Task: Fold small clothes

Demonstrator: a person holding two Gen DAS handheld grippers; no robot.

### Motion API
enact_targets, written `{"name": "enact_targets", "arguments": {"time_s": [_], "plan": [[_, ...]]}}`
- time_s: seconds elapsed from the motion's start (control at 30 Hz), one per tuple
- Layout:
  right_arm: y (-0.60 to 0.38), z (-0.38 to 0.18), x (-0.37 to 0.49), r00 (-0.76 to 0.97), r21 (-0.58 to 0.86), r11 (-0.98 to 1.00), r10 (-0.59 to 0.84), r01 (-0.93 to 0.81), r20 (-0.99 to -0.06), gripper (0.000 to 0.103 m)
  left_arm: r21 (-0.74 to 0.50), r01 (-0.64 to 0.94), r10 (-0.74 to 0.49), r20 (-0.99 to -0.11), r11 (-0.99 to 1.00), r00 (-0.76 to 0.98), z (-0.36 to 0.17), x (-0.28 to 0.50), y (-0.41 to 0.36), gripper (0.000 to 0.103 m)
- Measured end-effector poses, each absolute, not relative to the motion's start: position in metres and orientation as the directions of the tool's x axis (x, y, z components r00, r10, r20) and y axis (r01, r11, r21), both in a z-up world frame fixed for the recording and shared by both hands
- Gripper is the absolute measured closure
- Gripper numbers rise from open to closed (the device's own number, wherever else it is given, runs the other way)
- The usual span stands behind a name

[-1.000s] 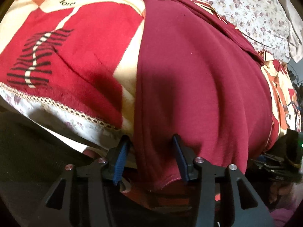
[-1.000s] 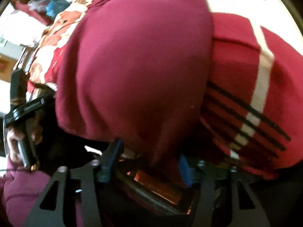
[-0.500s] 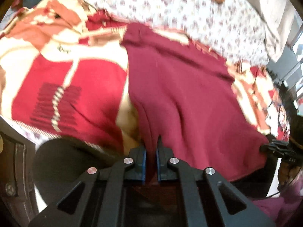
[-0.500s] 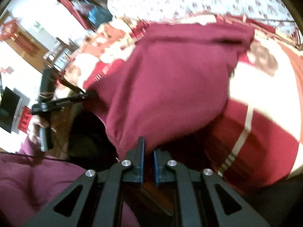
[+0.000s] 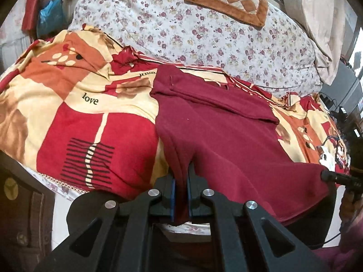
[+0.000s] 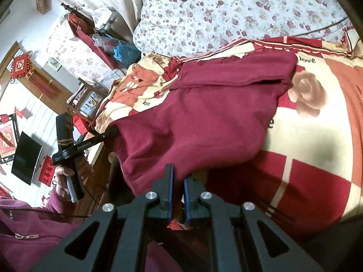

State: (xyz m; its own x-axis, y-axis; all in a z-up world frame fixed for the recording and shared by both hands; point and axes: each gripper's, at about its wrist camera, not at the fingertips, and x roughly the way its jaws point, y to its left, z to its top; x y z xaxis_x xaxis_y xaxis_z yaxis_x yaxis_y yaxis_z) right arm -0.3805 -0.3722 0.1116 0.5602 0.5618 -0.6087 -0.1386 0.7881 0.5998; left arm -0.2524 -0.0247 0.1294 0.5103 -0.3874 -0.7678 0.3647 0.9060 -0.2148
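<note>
Left wrist view: left tongs clamped on the near hem of the maroon garment, which lies spread across the red-and-cream blanket on the bed (far edge folded over). Right tongs likewise clamped on the garment's near edge. Floral quilt lies beyond, bearing a brown checked cushion.

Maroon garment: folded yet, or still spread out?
Mostly spread. The maroon garment lies open across the blanket, near hem pinched by left gripper and right gripper; only its far edge is turned over.
</note>
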Motion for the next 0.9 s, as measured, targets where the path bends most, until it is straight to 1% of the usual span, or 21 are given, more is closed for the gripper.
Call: {"name": "enact_targets", "arguments": {"time_s": [0.57,0.9], "plan": [[-0.375,0.118,-0.382,0.588,0.599,0.787,0.556,-0.145,-0.588,0.095,-0.216,0.354,-0.389,-0.744,0.910,0.544,0.139,-0.262,-0.017,0.103],[-0.379,0.128,-0.383,0.603,0.605,0.772,0.581,-0.196,-0.546,0.095,-0.253,0.368,-0.436,-0.677,0.895,0.593,0.169,-0.270,-0.008,0.103]]}}
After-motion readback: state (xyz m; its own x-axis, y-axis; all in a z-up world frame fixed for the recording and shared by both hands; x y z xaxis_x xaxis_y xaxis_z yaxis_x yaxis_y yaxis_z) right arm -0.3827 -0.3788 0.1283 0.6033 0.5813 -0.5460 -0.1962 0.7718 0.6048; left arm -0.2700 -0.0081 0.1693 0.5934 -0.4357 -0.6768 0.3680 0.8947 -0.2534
